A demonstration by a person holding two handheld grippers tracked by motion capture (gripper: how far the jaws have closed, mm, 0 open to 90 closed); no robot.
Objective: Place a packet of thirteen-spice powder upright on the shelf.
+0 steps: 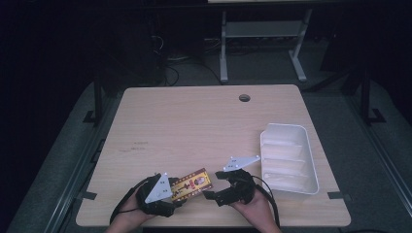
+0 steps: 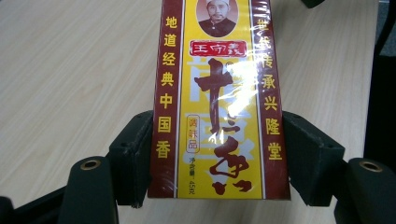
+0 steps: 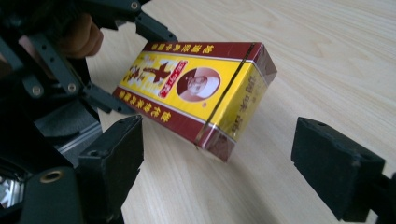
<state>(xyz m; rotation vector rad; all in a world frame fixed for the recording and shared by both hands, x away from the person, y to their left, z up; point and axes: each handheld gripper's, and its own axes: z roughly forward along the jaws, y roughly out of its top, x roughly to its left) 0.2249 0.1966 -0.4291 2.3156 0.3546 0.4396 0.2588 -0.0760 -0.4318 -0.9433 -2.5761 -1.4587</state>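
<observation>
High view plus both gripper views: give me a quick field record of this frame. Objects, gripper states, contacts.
surface: wooden table
held item: yellow-and-red box, Chinese print, film-wrapped
left gripper: shut on the box, jaws pressing its two long sides
right gripper: open, jaws apart, aimed at the box's free end, not touching
box pose: tilted, free end raised off the table
tray: white, ribbed, on the table's right side, nothing in it

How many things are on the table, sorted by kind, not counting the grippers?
Red and yellow box: 1
White plastic tray: 1
Total: 2
</observation>
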